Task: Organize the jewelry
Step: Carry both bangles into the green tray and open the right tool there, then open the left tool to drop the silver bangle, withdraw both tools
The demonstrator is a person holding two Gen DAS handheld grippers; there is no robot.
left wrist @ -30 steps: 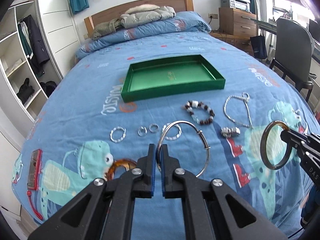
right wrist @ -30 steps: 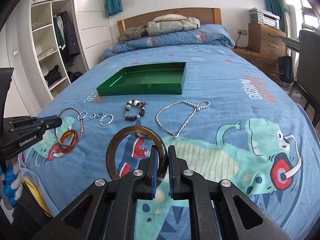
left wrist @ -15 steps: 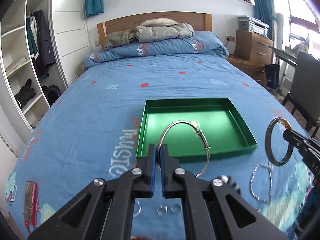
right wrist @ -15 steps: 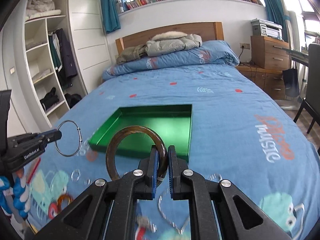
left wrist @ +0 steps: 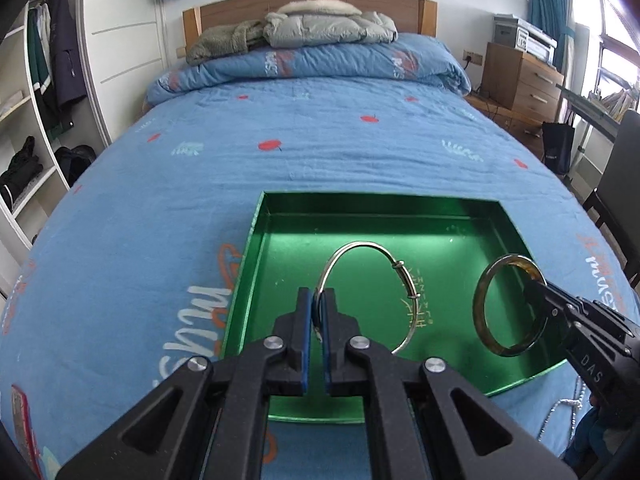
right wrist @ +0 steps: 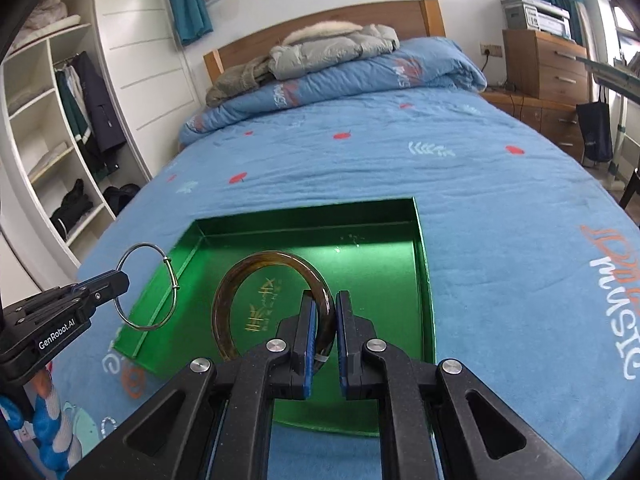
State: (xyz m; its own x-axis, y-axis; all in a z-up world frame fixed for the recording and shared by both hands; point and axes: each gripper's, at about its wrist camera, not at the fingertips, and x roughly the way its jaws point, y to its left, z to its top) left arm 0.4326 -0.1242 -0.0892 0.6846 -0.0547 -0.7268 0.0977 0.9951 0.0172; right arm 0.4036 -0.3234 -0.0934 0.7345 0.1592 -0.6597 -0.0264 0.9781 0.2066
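A shallow green tray [left wrist: 280, 216] [right wrist: 424, 264] lies on the blue bedspread. My left gripper [left wrist: 316, 308] is shut on a thin silver bangle [left wrist: 360, 246], held upright over the tray's left part; it also shows in the right wrist view [right wrist: 138, 246]. My right gripper [right wrist: 323, 312] is shut on a thick amber bangle [right wrist: 256, 262], held upright over the tray's right part; the bangle also shows in the left wrist view [left wrist: 482, 320]. The tray floor shows gold lettering and no jewelry.
A silver chain [left wrist: 560, 408] lies on the bedspread by the tray's near right corner. A folded duvet and jackets [left wrist: 320, 32] sit at the headboard. A wooden dresser [left wrist: 520, 76] stands to the right, open shelves [right wrist: 48, 120] to the left.
Both grippers have moved forward and down over the green tray with their bangles. The loose jewelry on the bedspread has dropped out of view below.
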